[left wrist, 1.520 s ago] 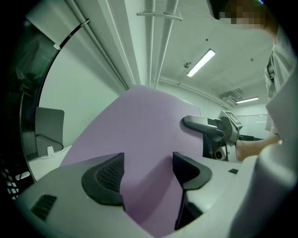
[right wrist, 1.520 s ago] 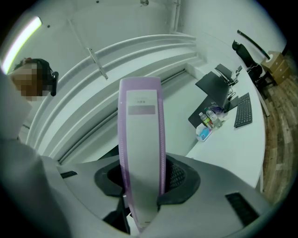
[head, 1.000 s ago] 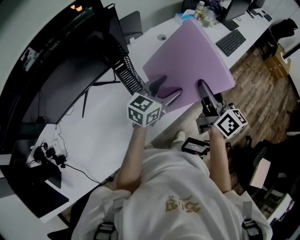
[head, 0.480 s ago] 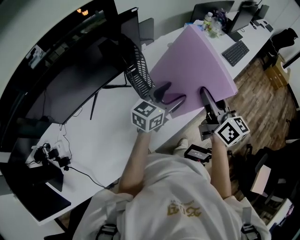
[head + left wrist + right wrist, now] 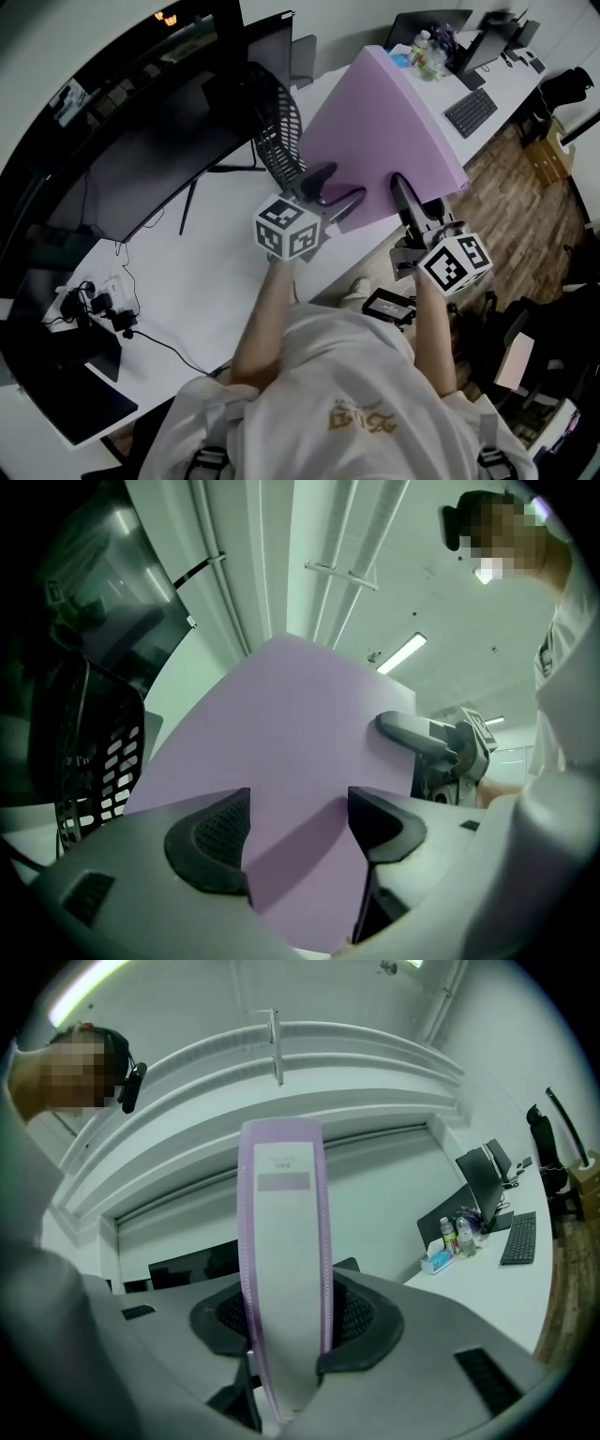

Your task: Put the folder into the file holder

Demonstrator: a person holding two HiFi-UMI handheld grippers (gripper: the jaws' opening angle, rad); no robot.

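Over the long white desk (image 5: 192, 272), the big, thick purple folder (image 5: 380, 131) is hanging in the air, just beside the black mesh file holder (image 5: 277, 131). The left tongs (image 5: 298, 829) are pinching its bottom part. The right tongs (image 5: 286, 1327) are squeezing its spine. It is looking stiff and bulky, so holding it low with both is suiting it. The dark monitor (image 5: 141, 159) is crowding the holder.

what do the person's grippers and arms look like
The left gripper and right gripper both have grey plastic bodies. Each has two curved jaws lined with dark, dimpled pads. Each also carries a white cube printed with black square markers. The arms are bare below the short sleeves of a white T-shirt with a gold print.
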